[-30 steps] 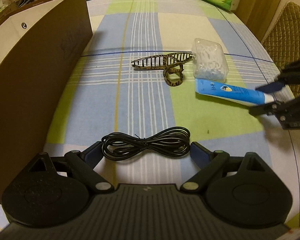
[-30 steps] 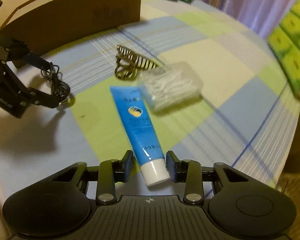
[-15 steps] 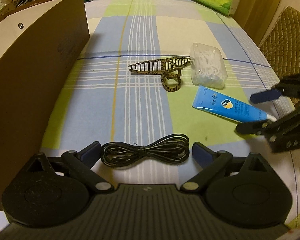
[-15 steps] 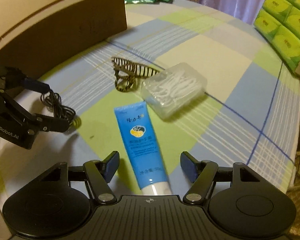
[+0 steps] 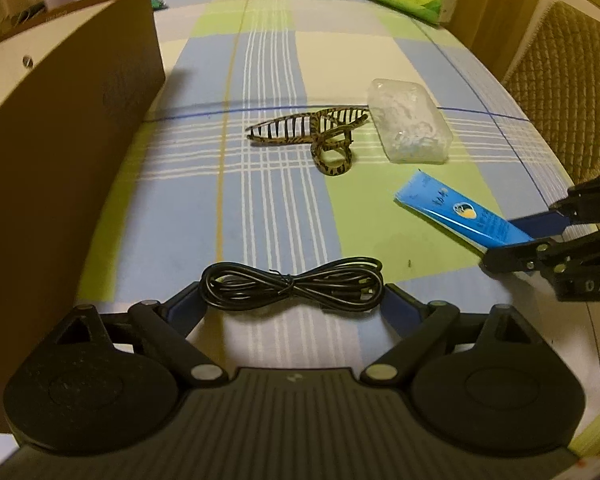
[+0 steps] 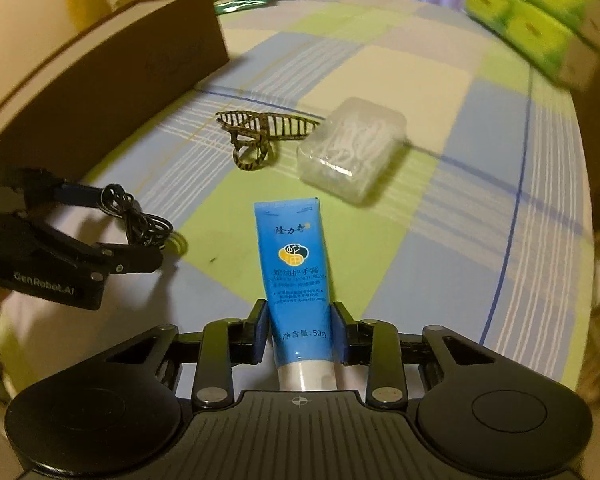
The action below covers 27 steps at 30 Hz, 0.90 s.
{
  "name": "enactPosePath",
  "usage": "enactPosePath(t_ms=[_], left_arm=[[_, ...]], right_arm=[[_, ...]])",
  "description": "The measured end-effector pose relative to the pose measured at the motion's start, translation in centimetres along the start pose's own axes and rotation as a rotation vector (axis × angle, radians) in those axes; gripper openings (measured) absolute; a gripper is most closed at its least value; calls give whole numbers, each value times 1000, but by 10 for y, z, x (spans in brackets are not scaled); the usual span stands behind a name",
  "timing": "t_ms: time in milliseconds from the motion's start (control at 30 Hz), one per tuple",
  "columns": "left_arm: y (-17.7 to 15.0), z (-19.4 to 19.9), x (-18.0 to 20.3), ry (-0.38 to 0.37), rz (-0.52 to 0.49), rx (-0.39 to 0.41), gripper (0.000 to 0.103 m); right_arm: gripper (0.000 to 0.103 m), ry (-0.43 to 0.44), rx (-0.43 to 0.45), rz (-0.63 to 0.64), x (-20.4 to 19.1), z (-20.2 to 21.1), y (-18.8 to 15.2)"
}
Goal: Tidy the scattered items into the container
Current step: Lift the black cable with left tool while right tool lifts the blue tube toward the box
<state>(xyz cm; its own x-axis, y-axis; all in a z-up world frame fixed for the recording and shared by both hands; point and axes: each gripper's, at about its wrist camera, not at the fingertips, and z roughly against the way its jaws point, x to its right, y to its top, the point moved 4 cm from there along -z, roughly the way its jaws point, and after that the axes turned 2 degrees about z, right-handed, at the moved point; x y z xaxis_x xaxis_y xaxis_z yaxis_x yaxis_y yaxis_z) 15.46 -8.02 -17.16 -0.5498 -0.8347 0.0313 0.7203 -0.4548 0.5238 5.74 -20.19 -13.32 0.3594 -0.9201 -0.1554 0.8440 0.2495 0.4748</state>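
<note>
- The cardboard box (image 5: 60, 152) runs off the left edge of the left wrist view, and its inside is hidden behind its tall wall.
- In the right wrist view the box's (image 6: 100, 76) contents show only as a yellow-and-green blur above the rim.
- The blue tube's (image 6: 296, 276) white cap end slips behind the right tool's (image 6: 300, 334) body.
- From the left wrist view, the tube's (image 5: 456, 212) cap end is covered by the right tool's fingers (image 5: 540, 220).
- The green packs (image 6: 540, 20) are smeared and cut by the frame.
- What fills the clear case (image 5: 408, 124) is too hazy to name.
- The quilted chair (image 5: 568, 84) is cropped at the right edge.
</note>
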Motion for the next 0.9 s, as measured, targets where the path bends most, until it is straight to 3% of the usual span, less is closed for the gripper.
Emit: enactPosePath(t_ms=[167, 300, 733, 900], left_arm=[[-4, 13, -5, -9, -45, 17, 90], [-4, 29, -7, -22, -76, 36, 90], [7, 89, -18, -80, -180, 138, 90], [11, 114, -32, -83, -197, 183, 90]], right_arm=[[29, 63, -3, -167, 5, 9, -10], [29, 77, 5, -224, 3, 17, -10], [29, 35, 70, -184, -44, 54, 10], [29, 59, 105, -163, -69, 66, 25]])
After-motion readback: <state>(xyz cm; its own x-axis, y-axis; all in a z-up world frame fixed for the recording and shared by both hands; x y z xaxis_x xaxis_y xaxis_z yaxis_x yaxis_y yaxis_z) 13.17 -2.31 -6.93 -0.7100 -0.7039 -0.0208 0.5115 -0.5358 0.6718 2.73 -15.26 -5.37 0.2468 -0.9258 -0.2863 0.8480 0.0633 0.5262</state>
